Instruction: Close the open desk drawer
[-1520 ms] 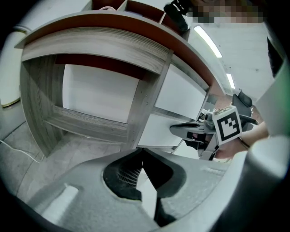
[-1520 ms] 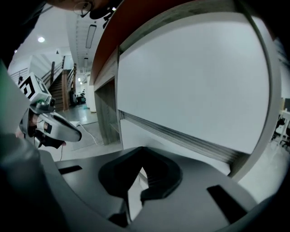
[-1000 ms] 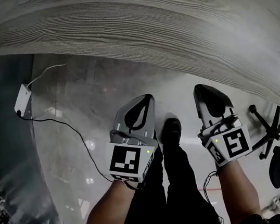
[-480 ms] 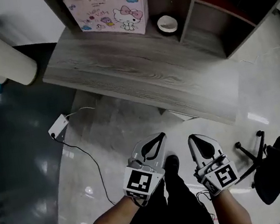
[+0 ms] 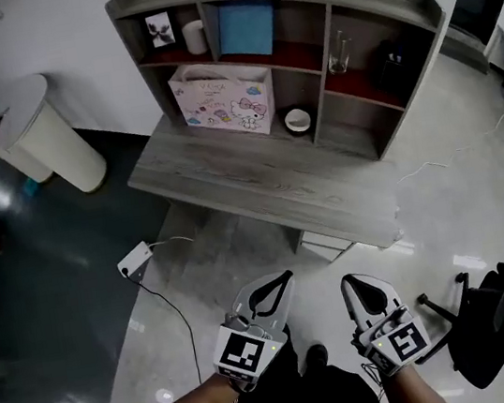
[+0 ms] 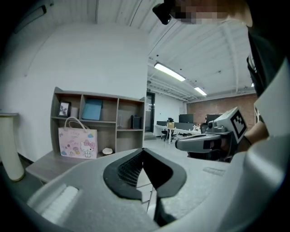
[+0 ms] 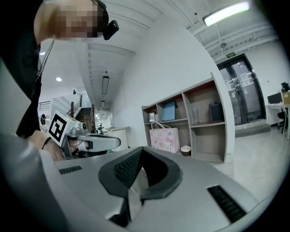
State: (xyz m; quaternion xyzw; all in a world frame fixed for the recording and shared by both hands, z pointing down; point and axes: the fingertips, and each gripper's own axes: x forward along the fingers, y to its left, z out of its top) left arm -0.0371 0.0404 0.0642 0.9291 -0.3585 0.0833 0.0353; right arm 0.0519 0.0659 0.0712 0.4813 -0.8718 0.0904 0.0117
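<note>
A grey wooden desk with a shelf hutch stands ahead of me in the head view. Under its front right edge a pale drawer sticks out. My left gripper and right gripper are held side by side low in that view, well short of the desk and touching nothing. Both point towards the desk. In the left gripper view the left gripper has its jaws together and empty. The right gripper is likewise shut and empty in the right gripper view.
A pink paper bag and a white bowl sit on the desk. A white power strip with a cable lies on the floor at left. A white round stand is far left, an office chair at right.
Both grippers have risen and the head view has pulled back from the desk. The hutch and the drawer, unseen a second ago, now show.
</note>
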